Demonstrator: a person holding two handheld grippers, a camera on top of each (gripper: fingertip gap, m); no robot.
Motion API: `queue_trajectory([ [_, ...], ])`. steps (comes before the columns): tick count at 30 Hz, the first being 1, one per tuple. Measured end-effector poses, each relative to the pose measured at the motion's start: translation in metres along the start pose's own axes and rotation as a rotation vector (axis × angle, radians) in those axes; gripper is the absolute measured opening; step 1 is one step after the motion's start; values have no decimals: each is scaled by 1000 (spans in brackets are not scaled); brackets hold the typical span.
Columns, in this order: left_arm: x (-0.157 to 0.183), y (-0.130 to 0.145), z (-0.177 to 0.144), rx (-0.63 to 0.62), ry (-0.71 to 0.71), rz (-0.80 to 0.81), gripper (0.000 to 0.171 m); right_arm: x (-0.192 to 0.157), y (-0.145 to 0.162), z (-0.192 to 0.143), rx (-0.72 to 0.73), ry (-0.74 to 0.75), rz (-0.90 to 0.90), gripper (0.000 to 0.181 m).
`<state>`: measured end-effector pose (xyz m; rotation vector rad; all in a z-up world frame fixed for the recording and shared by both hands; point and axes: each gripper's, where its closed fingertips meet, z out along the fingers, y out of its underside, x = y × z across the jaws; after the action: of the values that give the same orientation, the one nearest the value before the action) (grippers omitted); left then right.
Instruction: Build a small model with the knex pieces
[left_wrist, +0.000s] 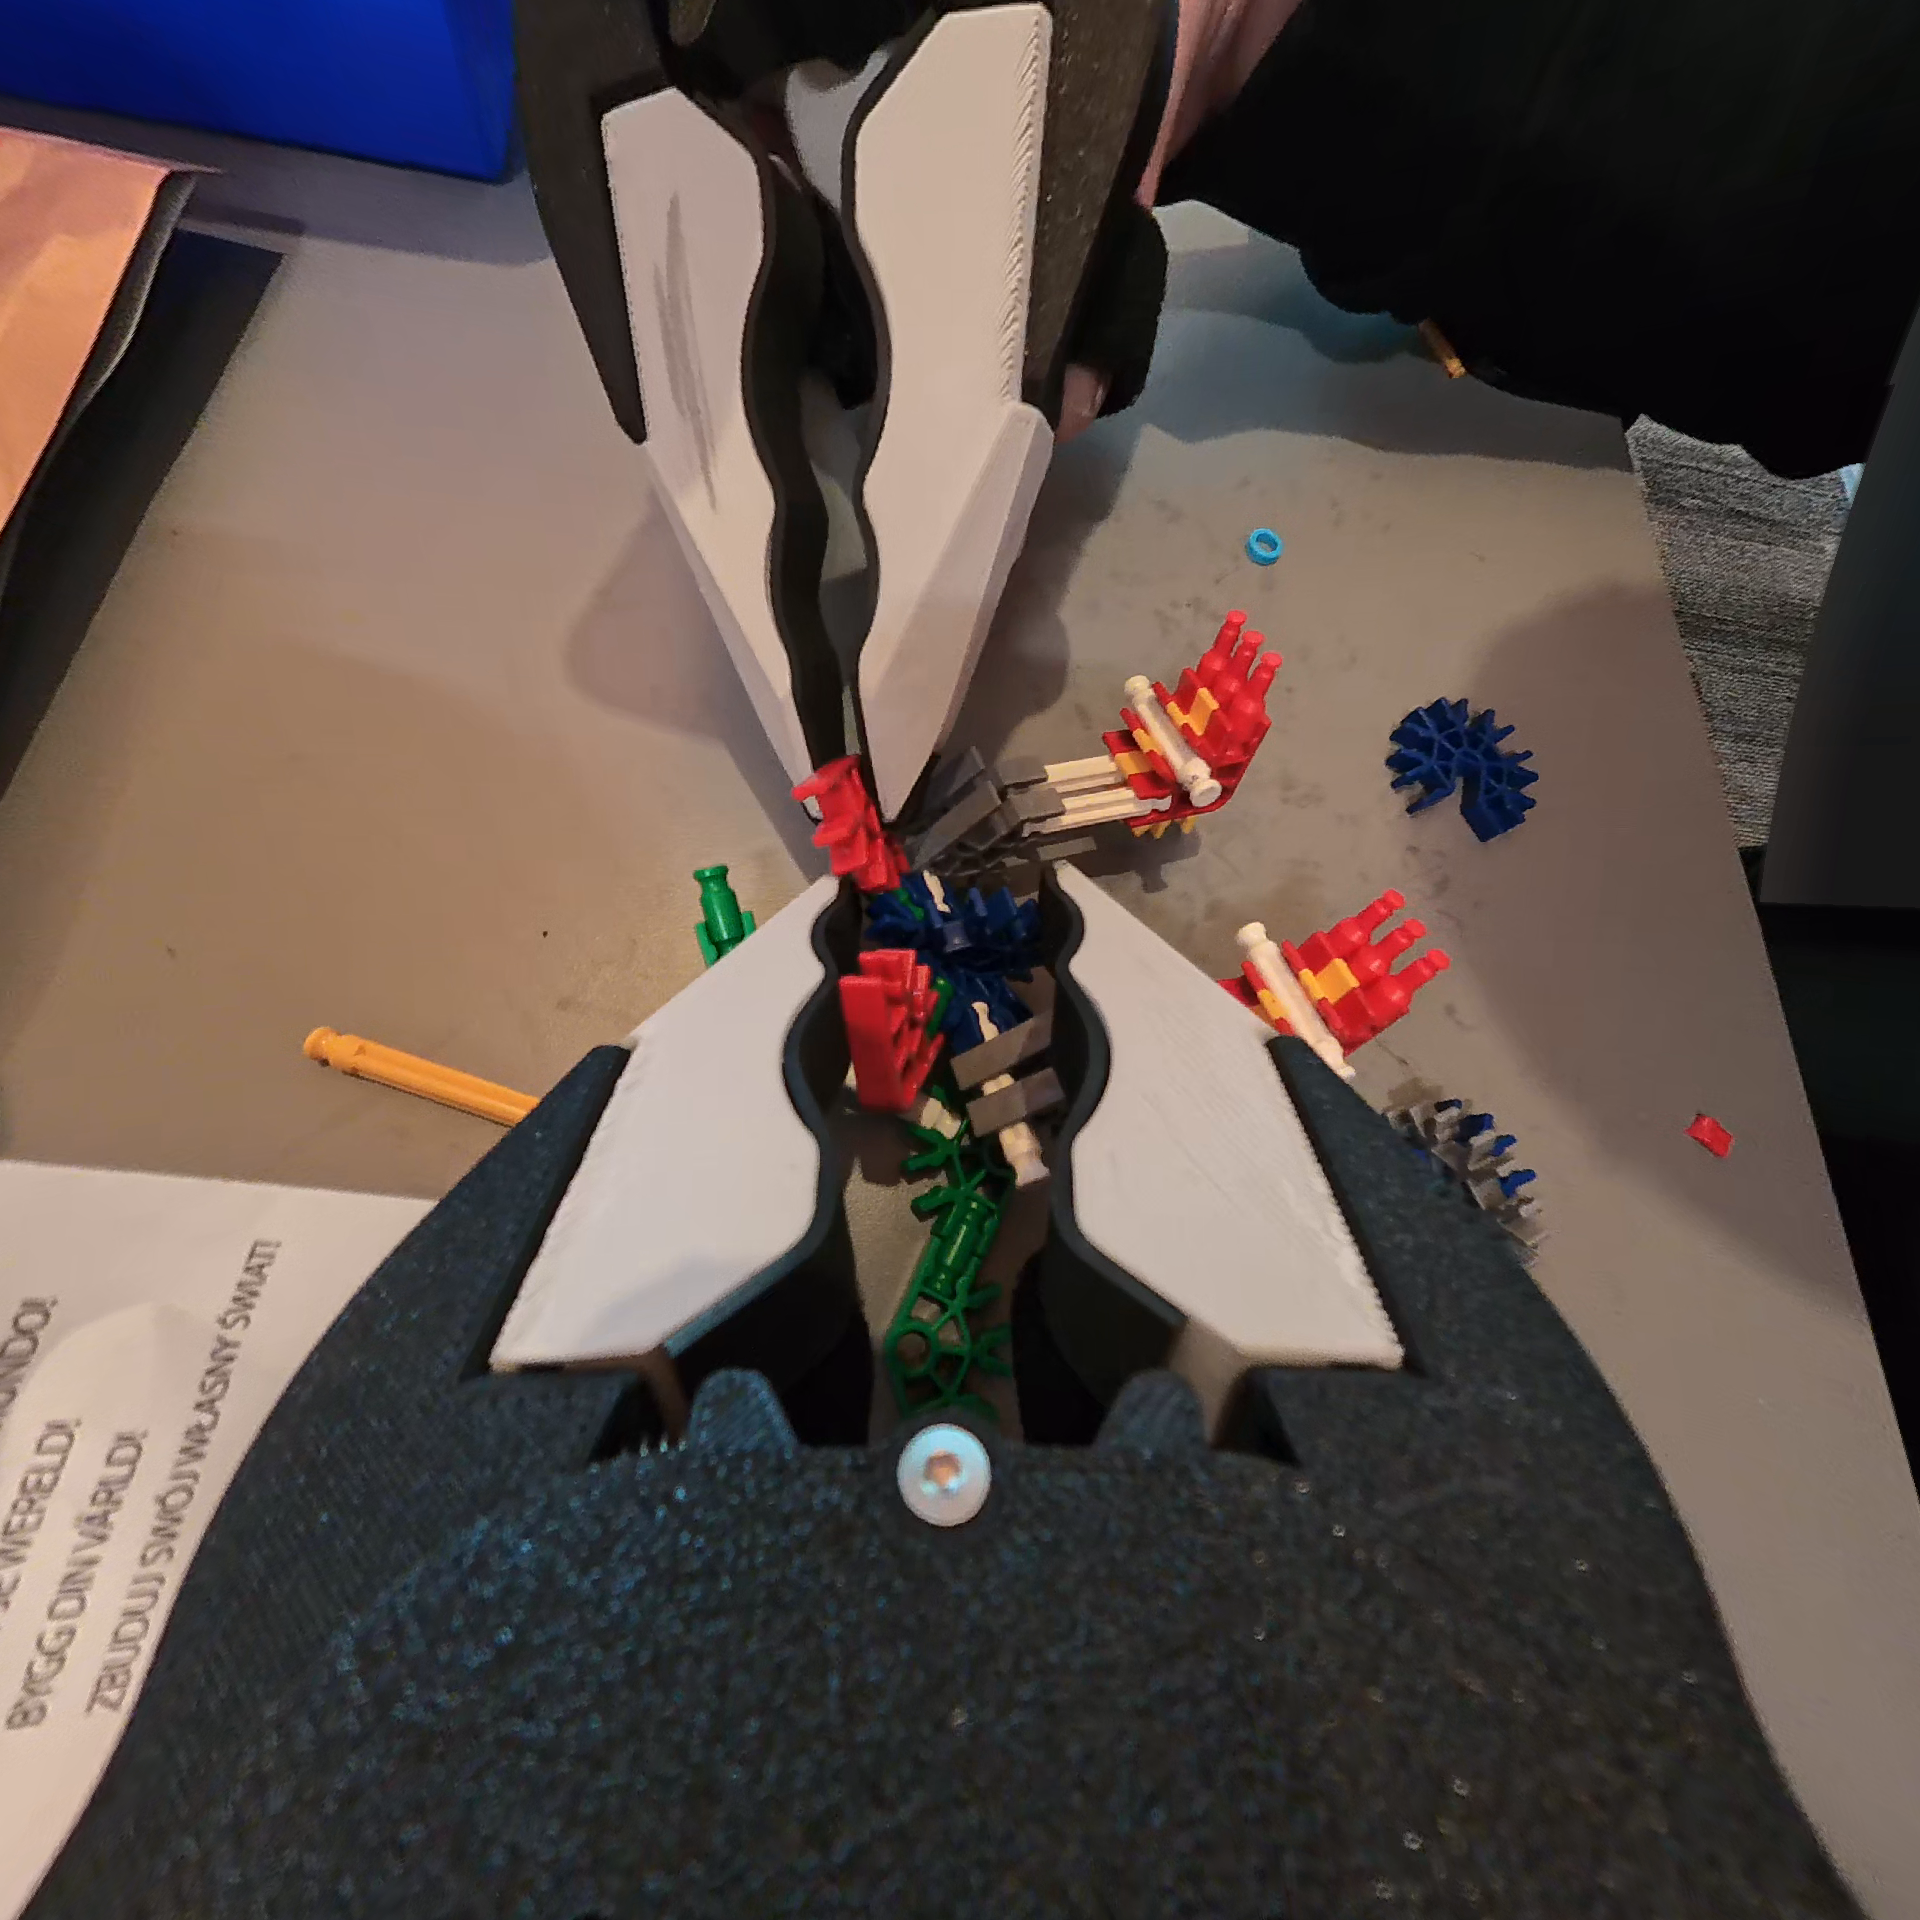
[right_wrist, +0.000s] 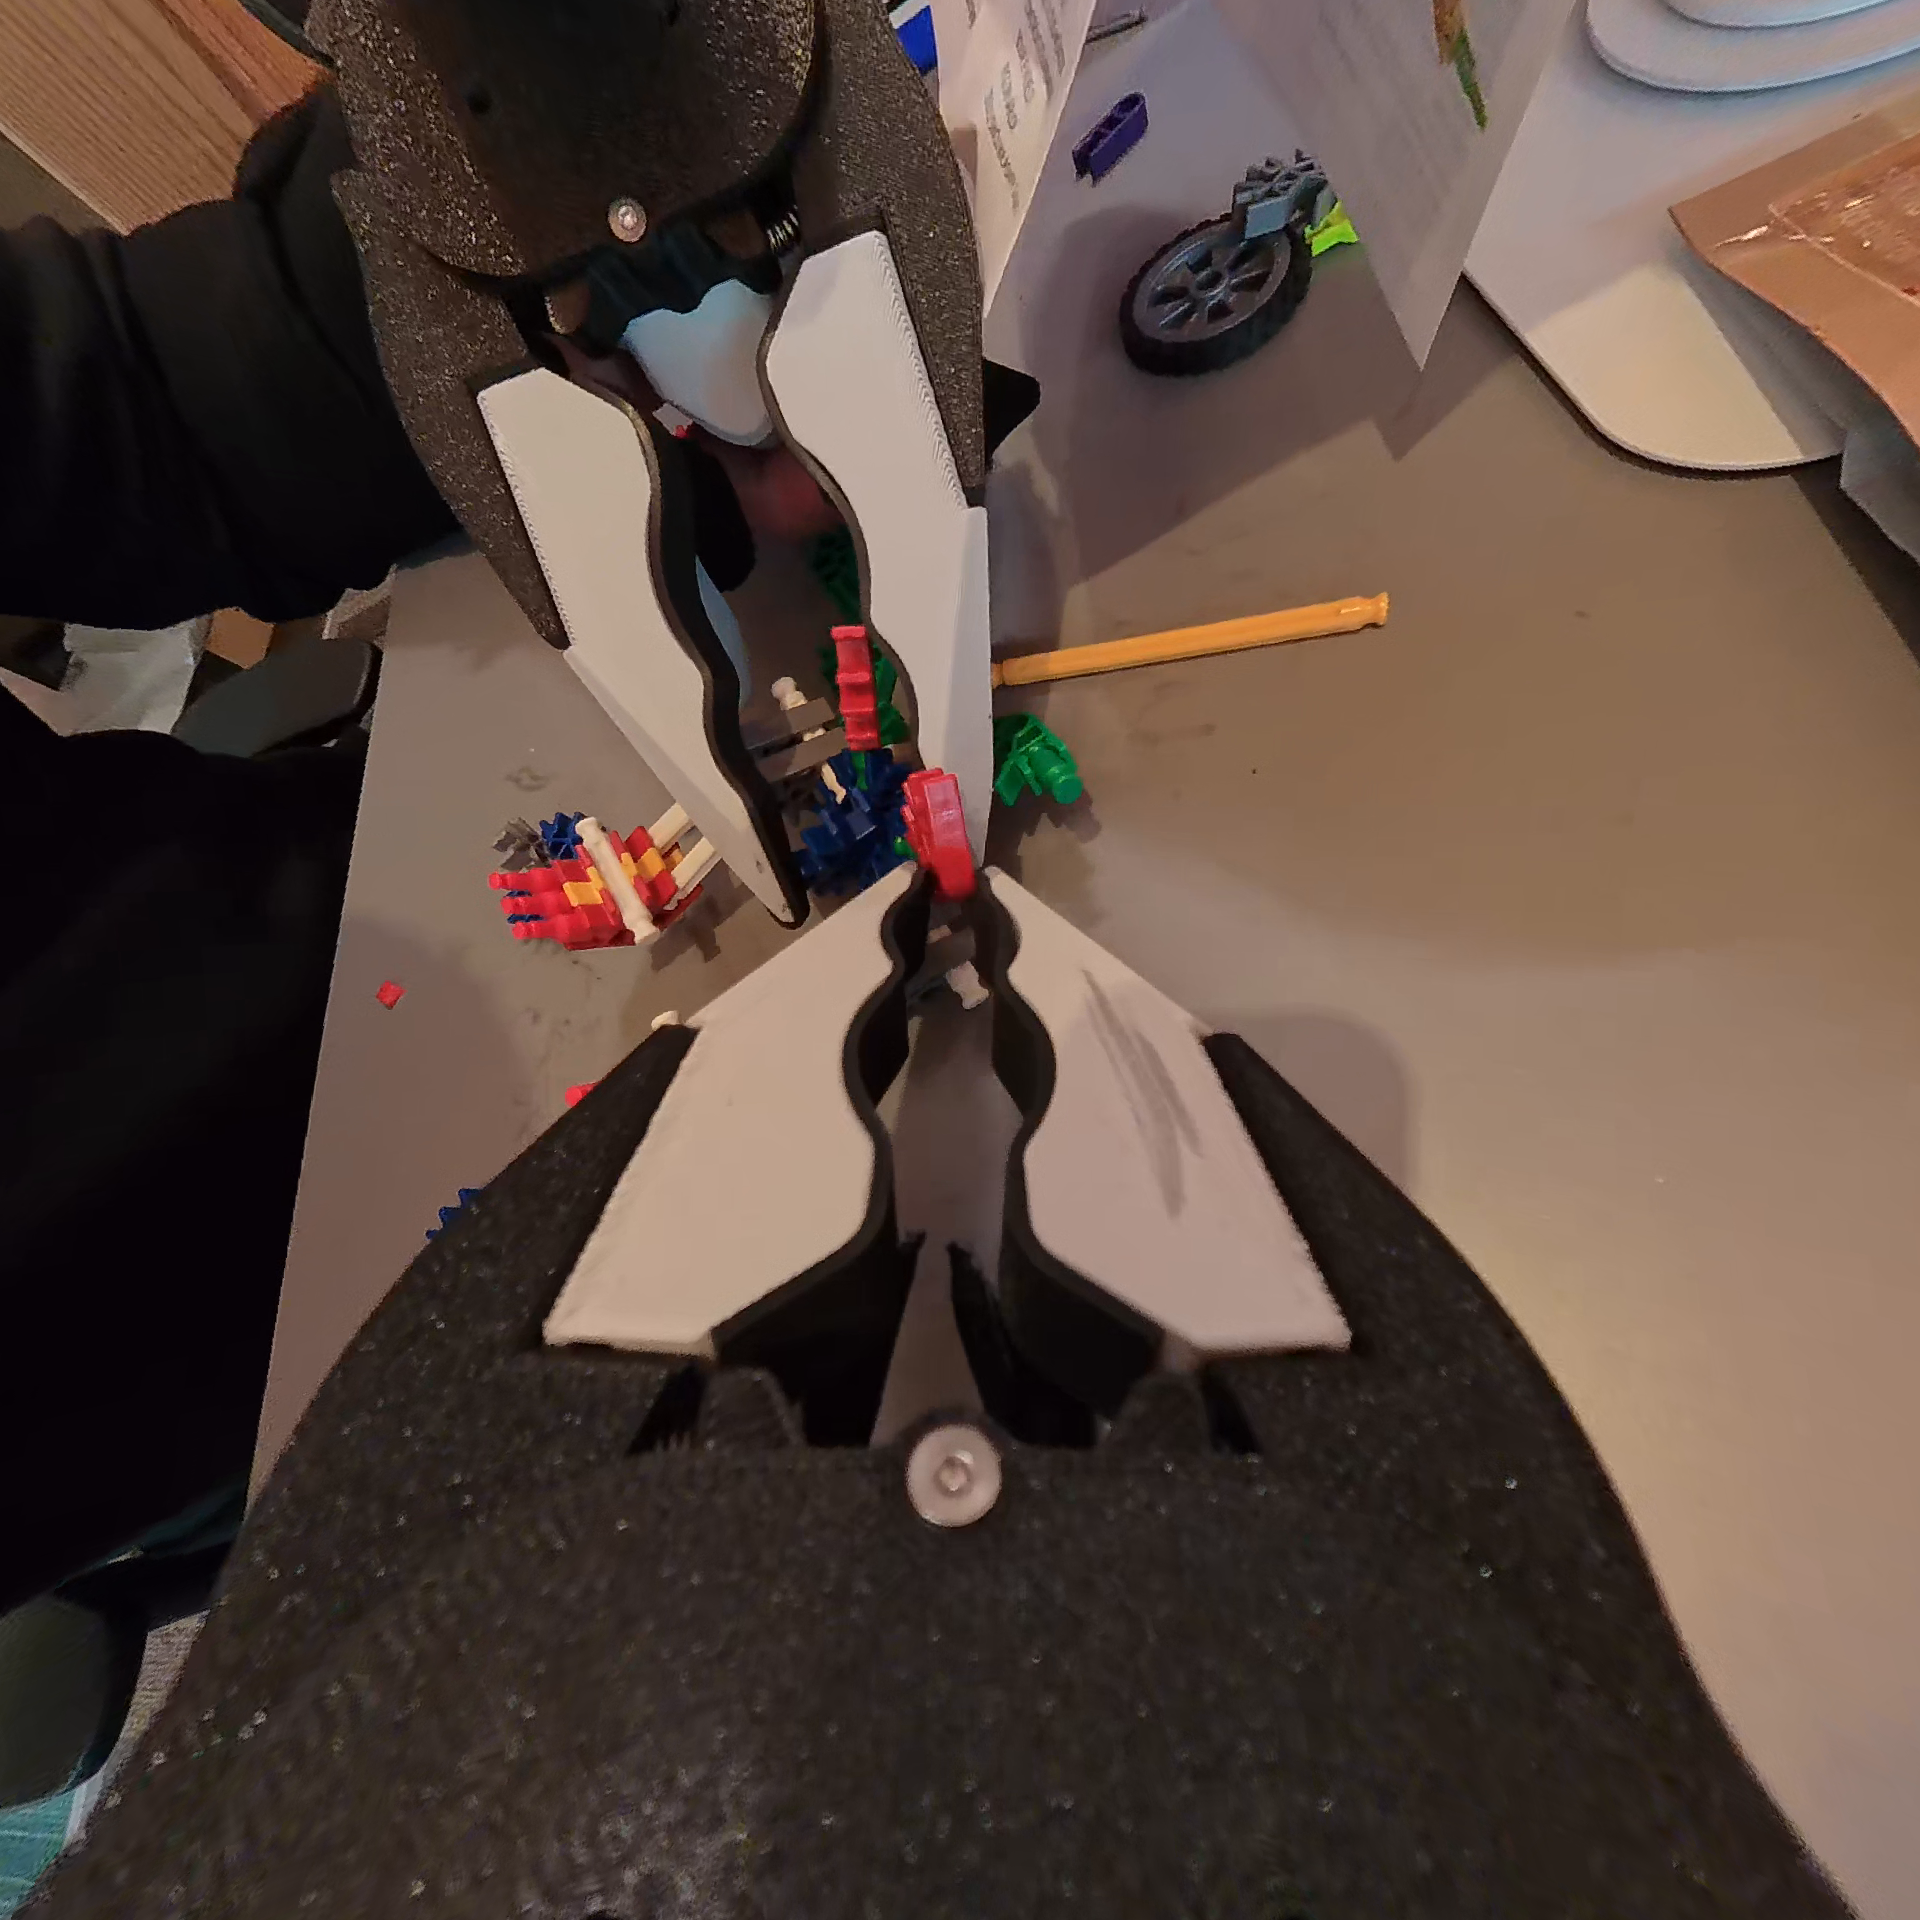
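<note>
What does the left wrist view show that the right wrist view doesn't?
Only the left wrist view: a small blue ring, a loose blue connector and a blue bin.
Only the right wrist view: a grey wheel and a purple piece.
Both: the left gripper around the multicoloured assembly, the right gripper pinching a red connector, and the orange rod.

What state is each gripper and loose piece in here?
left gripper: shut on multicoloured toy assembly
right gripper: shut on red connector at the assembly's end
orange rod: lying flat on table
blue ring: loose on table
grey wheel: lying tilted on table
</note>
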<state>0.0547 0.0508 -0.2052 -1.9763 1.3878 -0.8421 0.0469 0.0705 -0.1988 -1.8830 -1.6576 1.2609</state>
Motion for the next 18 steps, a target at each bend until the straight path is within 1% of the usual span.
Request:
queue_trajectory([
  [13, -2, -1, 0, 4, -35, 8, 31, 2, -3, 2, 3, 29, 26, 6],
  [18, -3, 0, 0, -15, -61, 17, 31, 3, -4, 3, 7, 30, 49, 6],
])
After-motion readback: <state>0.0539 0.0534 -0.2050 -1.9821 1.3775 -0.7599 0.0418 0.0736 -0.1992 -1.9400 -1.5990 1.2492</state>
